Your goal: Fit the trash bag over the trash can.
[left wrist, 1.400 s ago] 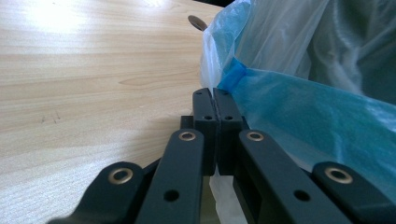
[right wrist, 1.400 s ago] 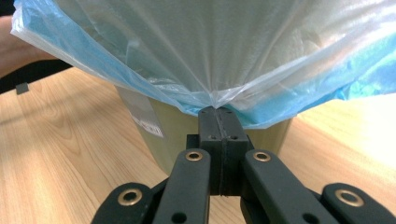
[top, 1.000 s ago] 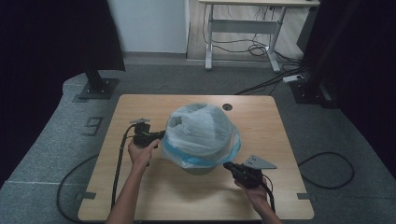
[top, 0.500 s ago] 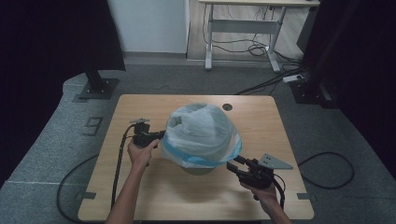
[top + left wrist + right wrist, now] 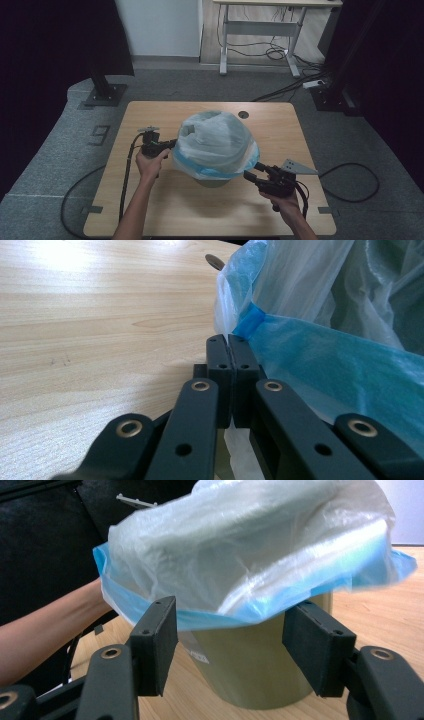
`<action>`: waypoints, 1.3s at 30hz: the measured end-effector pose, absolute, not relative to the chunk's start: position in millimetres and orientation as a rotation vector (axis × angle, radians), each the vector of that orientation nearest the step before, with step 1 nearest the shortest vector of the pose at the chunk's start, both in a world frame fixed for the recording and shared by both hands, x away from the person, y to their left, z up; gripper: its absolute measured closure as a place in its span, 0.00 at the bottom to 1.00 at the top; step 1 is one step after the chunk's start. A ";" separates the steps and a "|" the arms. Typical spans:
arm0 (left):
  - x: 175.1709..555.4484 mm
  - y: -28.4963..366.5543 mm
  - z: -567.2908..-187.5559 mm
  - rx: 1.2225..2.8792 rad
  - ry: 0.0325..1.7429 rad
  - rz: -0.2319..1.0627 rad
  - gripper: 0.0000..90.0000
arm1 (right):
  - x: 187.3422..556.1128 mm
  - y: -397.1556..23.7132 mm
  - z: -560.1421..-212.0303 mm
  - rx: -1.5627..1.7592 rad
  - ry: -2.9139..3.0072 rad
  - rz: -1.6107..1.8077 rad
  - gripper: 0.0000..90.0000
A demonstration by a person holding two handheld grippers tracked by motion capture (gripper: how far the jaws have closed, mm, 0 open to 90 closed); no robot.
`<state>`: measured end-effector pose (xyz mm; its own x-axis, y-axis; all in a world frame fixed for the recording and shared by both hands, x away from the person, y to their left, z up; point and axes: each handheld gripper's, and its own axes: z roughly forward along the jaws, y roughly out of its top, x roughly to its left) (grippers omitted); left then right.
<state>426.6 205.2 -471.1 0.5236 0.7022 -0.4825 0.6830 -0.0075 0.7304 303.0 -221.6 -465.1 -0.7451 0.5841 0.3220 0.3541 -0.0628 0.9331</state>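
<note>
Mid-table, the bag (image 5: 216, 142) drapes the bin (image 5: 255, 672), thin, slippery, easily torn, so grab its blue hem: left gripper (image 5: 231, 347) is clamped on that hem, right gripper (image 5: 230, 630) gapes wide, empty, just beside it.

A single pale numeral (image 5: 100, 134), apparently a "9", is marked on the grey carpeted floor (image 5: 60, 165) at the left of the high view, just beyond the left edge of the light wooden table (image 5: 210, 215). A small white label (image 5: 198, 656) sits on the olive-green cylindrical bin (image 5: 255, 670) at the centre of the right gripper view, but its print is too blurred to read.
</note>
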 end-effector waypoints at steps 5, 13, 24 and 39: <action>426.3 204.0 -471.0 1.709 1.174 0.024 1.00 | 309.2 -215.8 -460.0 1.077 2.007 1.879 0.54; 425.3 203.6 -470.3 1.718 1.167 0.032 1.00 | 309.7 -203.8 -461.2 1.043 2.018 1.726 0.97; 423.1 204.1 -472.9 1.718 1.168 0.030 1.00 | 311.8 -197.1 -481.0 1.015 2.088 1.522 0.99; 425.8 200.0 -492.5 1.778 1.202 0.015 1.00 | 333.9 -190.0 -532.8 1.044 2.248 1.168 0.99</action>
